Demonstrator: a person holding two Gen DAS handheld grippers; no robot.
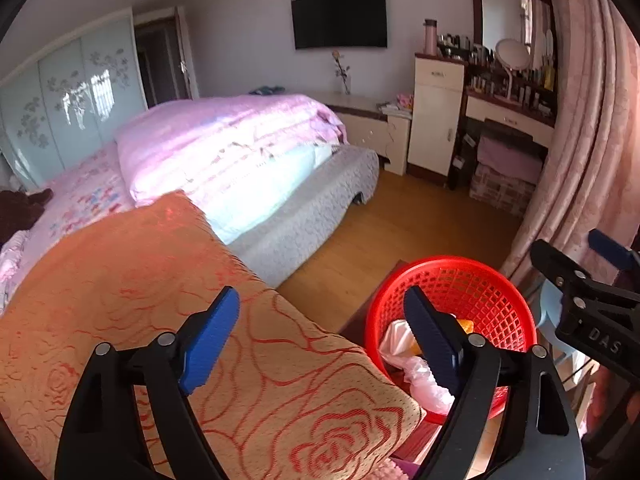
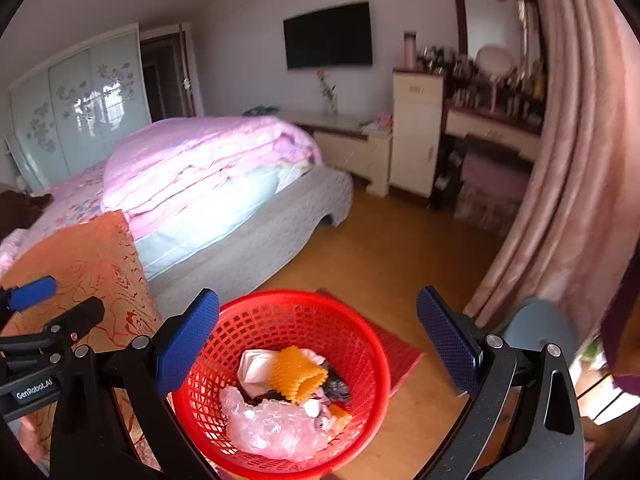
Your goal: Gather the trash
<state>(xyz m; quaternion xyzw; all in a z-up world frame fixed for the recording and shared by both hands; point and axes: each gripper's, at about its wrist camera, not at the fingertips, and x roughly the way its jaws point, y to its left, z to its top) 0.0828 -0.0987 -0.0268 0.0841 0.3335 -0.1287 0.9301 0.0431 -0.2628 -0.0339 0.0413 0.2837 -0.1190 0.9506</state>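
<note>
A red mesh basket point(image 2: 256, 324) stands on the wooden floor beside the bed. It holds trash: a clear plastic bag point(image 2: 276, 428), an orange foam net point(image 2: 294, 376), white paper point(image 2: 254, 368) and dark scraps. My right gripper point(image 2: 318, 340) is open and empty, hovering above the basket. My left gripper point(image 1: 320, 336) is open and empty over an orange rose-patterned cloth point(image 1: 160, 300), with the basket point(image 1: 472, 292) at its right finger. The right gripper also shows at the right edge of the left wrist view point(image 1: 592, 280).
A bed with a pink quilt point(image 1: 224, 140) fills the left. A vanity with a mirror and bottles point(image 1: 512, 80), a cream cabinet point(image 1: 436, 116) and a pink curtain point(image 1: 592, 128) stand to the right. A red mat point(image 2: 400, 352) lies under the basket. Wooden floor point(image 2: 392, 248) stretches ahead.
</note>
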